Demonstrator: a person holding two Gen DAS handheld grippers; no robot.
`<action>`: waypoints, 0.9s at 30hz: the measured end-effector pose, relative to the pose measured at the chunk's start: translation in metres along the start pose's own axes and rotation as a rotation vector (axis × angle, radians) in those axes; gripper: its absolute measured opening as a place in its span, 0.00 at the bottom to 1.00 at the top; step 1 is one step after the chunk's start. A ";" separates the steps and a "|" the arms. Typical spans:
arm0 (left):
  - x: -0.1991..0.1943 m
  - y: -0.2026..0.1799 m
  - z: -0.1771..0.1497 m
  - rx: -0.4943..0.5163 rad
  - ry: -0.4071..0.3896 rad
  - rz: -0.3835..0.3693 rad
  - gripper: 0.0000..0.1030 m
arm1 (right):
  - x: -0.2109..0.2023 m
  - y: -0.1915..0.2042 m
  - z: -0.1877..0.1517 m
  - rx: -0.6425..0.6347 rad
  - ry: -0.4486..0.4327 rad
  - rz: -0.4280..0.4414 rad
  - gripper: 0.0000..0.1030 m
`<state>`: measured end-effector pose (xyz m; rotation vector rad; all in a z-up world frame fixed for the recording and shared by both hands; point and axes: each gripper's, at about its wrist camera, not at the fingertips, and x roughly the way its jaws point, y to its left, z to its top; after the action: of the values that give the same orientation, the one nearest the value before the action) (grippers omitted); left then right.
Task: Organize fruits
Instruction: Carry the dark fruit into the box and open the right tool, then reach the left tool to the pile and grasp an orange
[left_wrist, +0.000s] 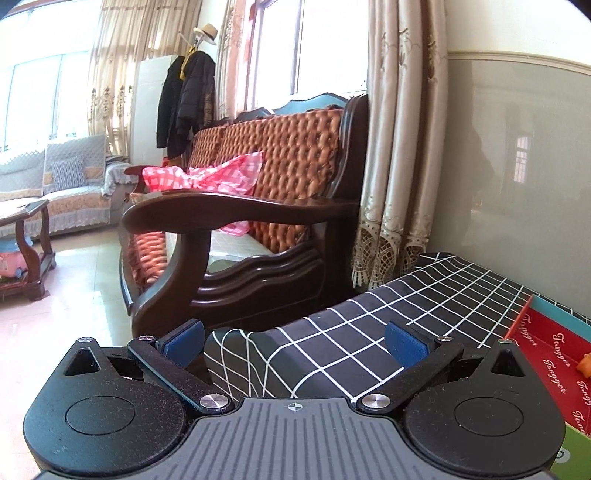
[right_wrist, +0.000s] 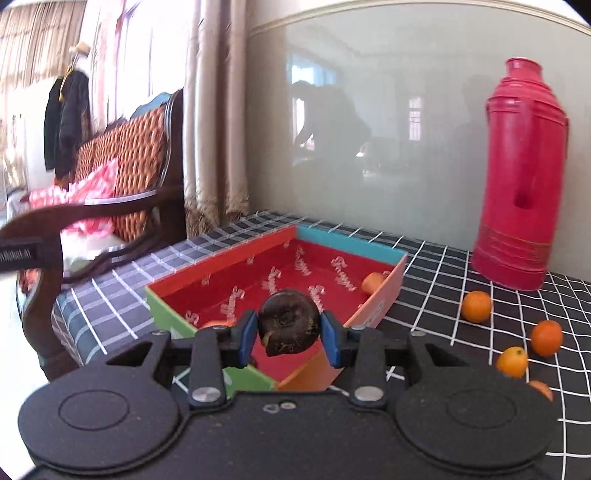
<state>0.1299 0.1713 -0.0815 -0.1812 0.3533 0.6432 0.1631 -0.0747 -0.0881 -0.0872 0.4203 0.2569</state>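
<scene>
Dark fruit (right_wrist: 288, 322) held in right claw (right_wrist: 289, 332) above the box (right_wrist: 384, 295), near its front wall.
Risk: grip looks light, so fruit may drop early & bounce out onto bench (right_wrist: 436, 295) toward oranges (right_wrist: 477, 306) by right edge. Left claw (left_wrist: 295, 341) open, empty, at bench's left corner.

To your far right a red thermos (right_wrist: 519, 177) stands upright on the checked tablecloth (right_wrist: 436, 280). Left, a wooden sofa (left_wrist: 258, 206) holds pink checked cloth (left_wrist: 207, 173) beside curtains (left_wrist: 399, 147).
</scene>
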 end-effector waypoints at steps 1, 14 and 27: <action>0.000 0.001 -0.001 -0.004 0.000 0.001 1.00 | -0.003 0.000 -0.003 -0.008 -0.005 -0.012 0.40; -0.015 -0.038 -0.004 0.076 -0.019 -0.090 1.00 | -0.053 -0.064 -0.006 0.131 -0.157 -0.259 0.93; -0.088 -0.131 -0.025 0.240 -0.134 -0.460 1.00 | -0.102 -0.155 -0.028 0.334 -0.216 -0.774 0.94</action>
<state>0.1390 0.0125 -0.0639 0.0134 0.2448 0.1544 0.1032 -0.2512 -0.0665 0.1079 0.1865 -0.5627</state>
